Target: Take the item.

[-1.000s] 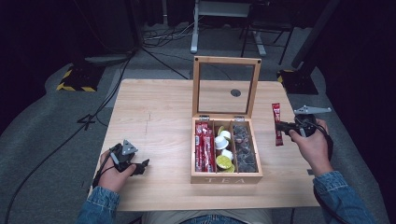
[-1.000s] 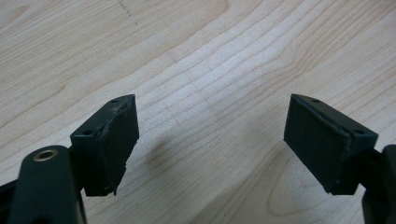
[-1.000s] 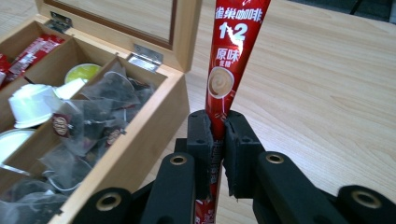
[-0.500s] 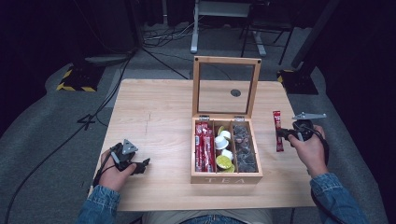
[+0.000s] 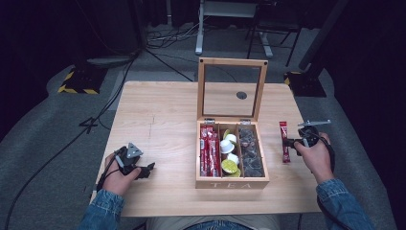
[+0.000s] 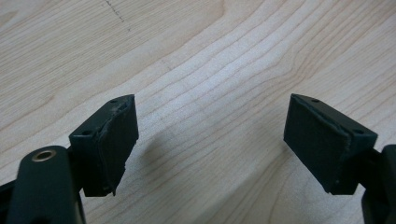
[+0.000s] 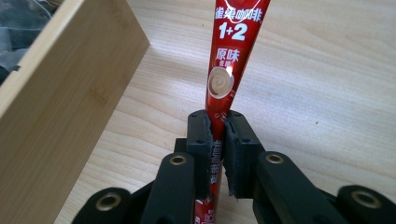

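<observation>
A wooden tea box point(image 5: 232, 182) with its glass lid raised stands mid-table, holding red sachets point(image 5: 208, 151), small round pods and dark packets. To its right, my right gripper point(image 5: 290, 142) is shut on a red coffee sachet point(image 5: 284, 142) that lies low over the tabletop. In the right gripper view the sachet point(image 7: 233, 60) runs up from between the closed pads of the right gripper point(image 7: 217, 135), beside the box's outer wall point(image 7: 70, 93). My left gripper point(image 5: 148, 168) rests on the table at the front left, and its jaws point(image 6: 210, 140) stand wide apart over bare wood.
The box's upright lid point(image 5: 232, 88) rises behind the compartments. A round cable hole point(image 5: 242, 95) sits in the table behind it. The table's right edge point(image 5: 306, 143) lies close to my right hand. Cables and a stand cover the dark floor beyond.
My right hand has come down with the red sachet, from above the table to near its surface beside the box. The left hand has stayed put.
</observation>
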Demonstrator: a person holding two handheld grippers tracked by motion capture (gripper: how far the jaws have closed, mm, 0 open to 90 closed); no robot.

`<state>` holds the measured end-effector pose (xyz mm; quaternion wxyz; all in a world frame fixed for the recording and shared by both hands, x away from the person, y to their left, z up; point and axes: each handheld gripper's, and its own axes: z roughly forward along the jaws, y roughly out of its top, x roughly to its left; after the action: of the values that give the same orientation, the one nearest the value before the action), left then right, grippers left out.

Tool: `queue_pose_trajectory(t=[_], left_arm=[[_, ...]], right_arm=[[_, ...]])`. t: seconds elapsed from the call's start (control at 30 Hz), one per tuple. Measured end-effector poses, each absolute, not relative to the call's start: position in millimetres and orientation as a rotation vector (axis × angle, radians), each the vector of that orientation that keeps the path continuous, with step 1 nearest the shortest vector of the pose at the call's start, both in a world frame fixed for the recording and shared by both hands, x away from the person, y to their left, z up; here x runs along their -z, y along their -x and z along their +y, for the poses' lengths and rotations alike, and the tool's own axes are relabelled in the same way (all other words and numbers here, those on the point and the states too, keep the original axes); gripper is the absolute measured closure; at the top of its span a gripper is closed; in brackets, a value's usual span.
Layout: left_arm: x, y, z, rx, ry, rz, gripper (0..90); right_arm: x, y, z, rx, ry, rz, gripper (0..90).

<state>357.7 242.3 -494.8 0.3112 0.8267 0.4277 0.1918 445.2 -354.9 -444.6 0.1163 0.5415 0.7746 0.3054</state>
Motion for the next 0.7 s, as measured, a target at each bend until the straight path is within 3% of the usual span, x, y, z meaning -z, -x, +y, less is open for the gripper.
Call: queue_pose_trajectory(t=[0.5,0.7], left_arm=[[495,-358,240,-0.499,-2.184,1.123,18.3],[494,-359,239,-0.498,-2.191,1.121,18.3]], right_arm=[[460,-451,-354,-0.868,-1.67,2.257,78.8],[462,-449,-357,-0.926,-1.679,2.21,56.3]])
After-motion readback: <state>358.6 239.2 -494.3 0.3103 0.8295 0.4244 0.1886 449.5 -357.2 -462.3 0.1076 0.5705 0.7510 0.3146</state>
